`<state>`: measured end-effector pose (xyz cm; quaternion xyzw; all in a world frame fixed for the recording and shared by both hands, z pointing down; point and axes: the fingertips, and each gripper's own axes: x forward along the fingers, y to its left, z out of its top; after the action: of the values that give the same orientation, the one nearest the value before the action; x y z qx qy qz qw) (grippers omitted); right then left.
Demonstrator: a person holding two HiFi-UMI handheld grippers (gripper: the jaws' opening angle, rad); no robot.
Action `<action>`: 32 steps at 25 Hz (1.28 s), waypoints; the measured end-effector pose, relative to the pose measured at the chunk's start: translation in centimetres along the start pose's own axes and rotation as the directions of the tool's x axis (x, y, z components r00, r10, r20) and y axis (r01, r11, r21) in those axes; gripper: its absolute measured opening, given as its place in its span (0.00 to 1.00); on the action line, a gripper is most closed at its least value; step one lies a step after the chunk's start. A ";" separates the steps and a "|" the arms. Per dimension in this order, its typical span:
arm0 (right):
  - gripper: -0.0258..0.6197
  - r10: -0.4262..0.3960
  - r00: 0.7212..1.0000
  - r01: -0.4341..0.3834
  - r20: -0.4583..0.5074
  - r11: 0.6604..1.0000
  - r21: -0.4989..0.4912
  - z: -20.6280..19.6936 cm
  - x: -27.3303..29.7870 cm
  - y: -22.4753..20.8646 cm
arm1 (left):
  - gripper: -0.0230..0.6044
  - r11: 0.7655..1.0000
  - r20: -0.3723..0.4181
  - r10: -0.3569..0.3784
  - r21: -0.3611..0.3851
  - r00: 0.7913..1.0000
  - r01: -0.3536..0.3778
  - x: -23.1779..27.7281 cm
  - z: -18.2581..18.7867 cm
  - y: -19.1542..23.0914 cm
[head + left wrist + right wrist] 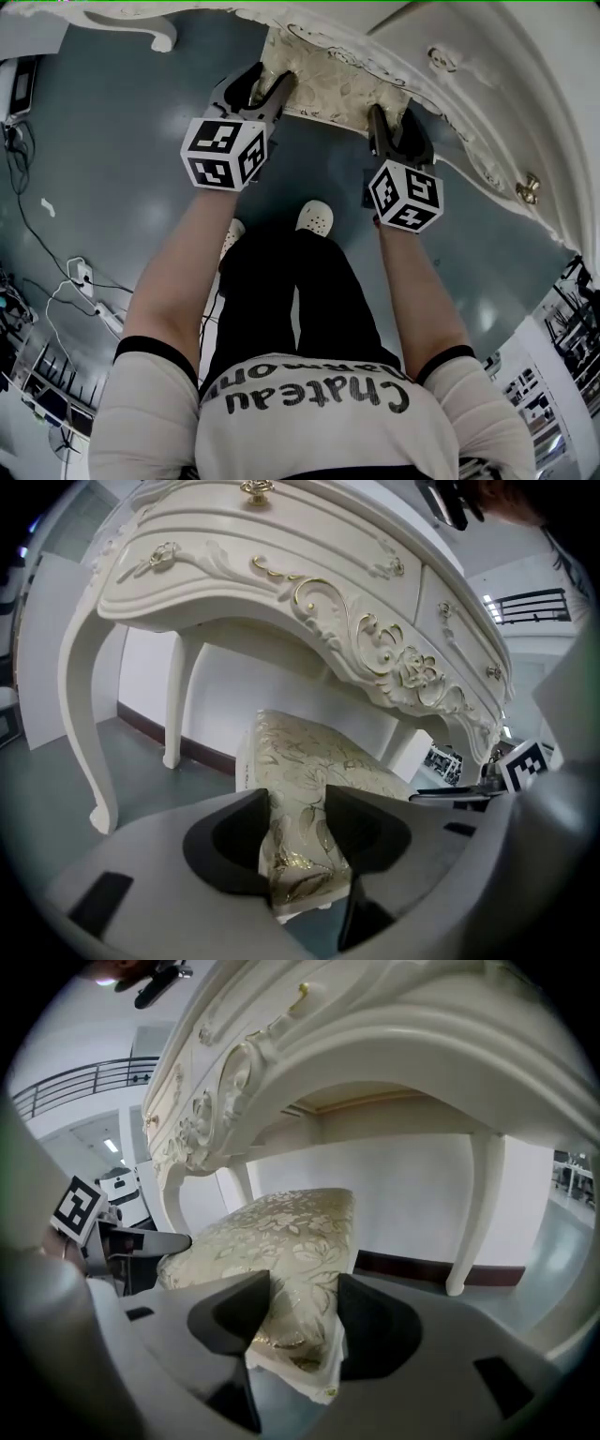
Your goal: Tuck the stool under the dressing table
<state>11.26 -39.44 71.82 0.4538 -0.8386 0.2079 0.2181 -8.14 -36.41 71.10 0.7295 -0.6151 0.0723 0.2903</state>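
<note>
– Left gripper (269, 89), seen from the head view: where does it sit?
– On the near left corner of the stool (337, 82), with the right gripper (394, 127) on the near right corner. One grip per corner lets the person steer the seat straight, I'd say. The stool's far edge lies at the front of the dressing table (450, 42), and a shoe (315, 217) stands just behind the seat.
– And the left gripper view?
– Its jaws are clamped on the gold-patterned cushion corner (the fabric fills the gap between the pads). Ahead, the seat runs in beneath the carved apron (375, 649).
– Right gripper view?
– Much the same, mirrored. The jaws are closed on the cushion's other corner, the seat reaches under the table, and a table leg (473, 1213) stands well off to the side.
– How far along?
– Partly tucked, by my reading. The end that both grippers hold is out in front, so a further level push looks needed, keeping between the legs.
</note>
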 end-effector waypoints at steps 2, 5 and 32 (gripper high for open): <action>0.42 -0.004 0.999 0.004 0.043 1.000 -0.005 0.6 0.7 -0.2 | 0.34 1.000 0.036 -0.006 0.012 0.999 0.006 0.7 0.7 0.4; 0.41 -0.018 0.995 0.019 0.100 1.000 -0.010 1.4 1.5 -0.6 | 0.34 0.999 0.077 -0.019 0.029 0.997 0.017 1.7 1.5 0.7; 0.41 -0.053 0.931 0.067 0.362 0.997 -0.026 6.8 7.4 -2.8 | 0.35 0.981 0.313 -0.052 0.196 0.948 -0.010 7.5 7.0 3.1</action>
<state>8.76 -49.51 70.83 0.5052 -0.8541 0.0981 0.0750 -11.06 -46.65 69.81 0.7630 -0.6358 0.0112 0.1160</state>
